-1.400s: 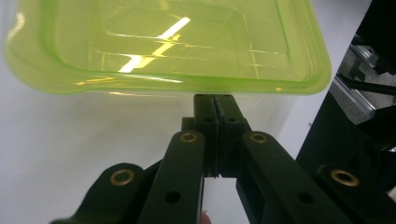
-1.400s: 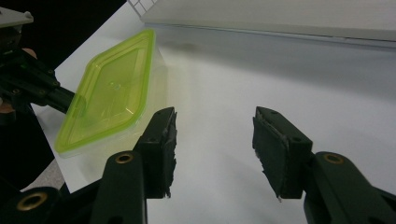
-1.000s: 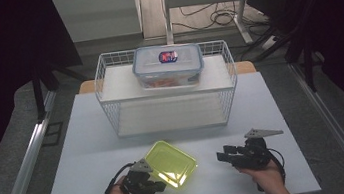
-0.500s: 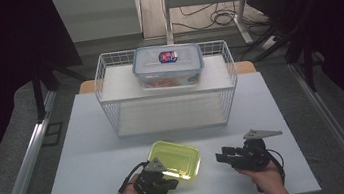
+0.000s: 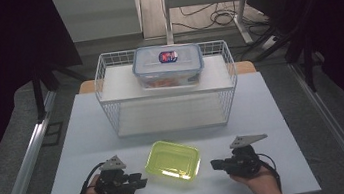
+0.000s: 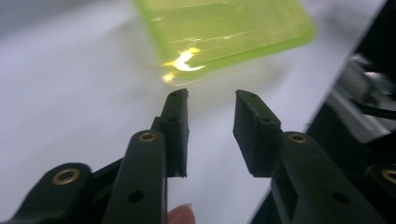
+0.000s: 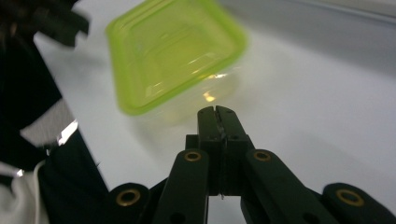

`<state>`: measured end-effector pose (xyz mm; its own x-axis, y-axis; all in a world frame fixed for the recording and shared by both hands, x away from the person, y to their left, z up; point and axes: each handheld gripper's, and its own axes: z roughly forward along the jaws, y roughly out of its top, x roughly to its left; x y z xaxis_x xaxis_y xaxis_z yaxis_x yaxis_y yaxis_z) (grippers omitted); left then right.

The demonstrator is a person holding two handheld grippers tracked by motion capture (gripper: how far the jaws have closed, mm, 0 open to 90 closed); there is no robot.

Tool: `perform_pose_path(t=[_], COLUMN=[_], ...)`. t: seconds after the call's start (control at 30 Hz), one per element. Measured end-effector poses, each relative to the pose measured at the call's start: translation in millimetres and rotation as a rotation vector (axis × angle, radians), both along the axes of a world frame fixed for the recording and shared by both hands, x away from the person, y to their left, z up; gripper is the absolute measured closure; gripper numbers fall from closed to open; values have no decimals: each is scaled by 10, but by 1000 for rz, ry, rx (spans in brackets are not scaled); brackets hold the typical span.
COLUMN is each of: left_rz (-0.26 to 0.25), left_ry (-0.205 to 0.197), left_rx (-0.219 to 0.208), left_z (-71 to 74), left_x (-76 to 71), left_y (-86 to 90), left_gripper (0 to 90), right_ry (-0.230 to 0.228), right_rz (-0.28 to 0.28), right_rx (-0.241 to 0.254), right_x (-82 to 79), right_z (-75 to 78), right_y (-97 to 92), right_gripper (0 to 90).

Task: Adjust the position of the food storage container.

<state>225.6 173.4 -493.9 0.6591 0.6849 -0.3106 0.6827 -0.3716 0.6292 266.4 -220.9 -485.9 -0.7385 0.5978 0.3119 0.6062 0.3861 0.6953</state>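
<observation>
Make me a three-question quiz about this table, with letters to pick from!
1. Where is the green container?
A) between the two grippers
B) in the wire basket
C) on the floor
2. How many boxes sit on the wire basket?
A) three
B) one
C) none
3. How is the right gripper?
A) shut
B) wide open
C) holding a spoon
Answers: 1 A, it lies on the table between the left gripper and the right one. 2 B, one clear lidded box sits on top. 3 A, its jaws touch, with nothing between them.

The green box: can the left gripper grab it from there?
Probably yes. The left gripper has its jaws open, aimed at the green box, with just bare table between them and nothing blocking.
</observation>
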Motion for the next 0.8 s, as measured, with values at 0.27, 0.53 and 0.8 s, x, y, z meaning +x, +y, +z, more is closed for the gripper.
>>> perform_pose_path(t=[0.27,0.53,0.8], left_rz=[30,59,80], left_ry=[13,1,2], left_rx=[6,28,6], left_z=[-34,-65,-65], left_x=[77,106,118], left_y=[100,148,225], left_gripper=[449,365,352], right_ry=[14,8,1], right_rz=[221,296,226], right_rx=[-73,-160,-164], right_x=[-278,-332,-185], right_z=[8,-118,-131], right_y=[562,955,883], right_gripper=[890,890,890])
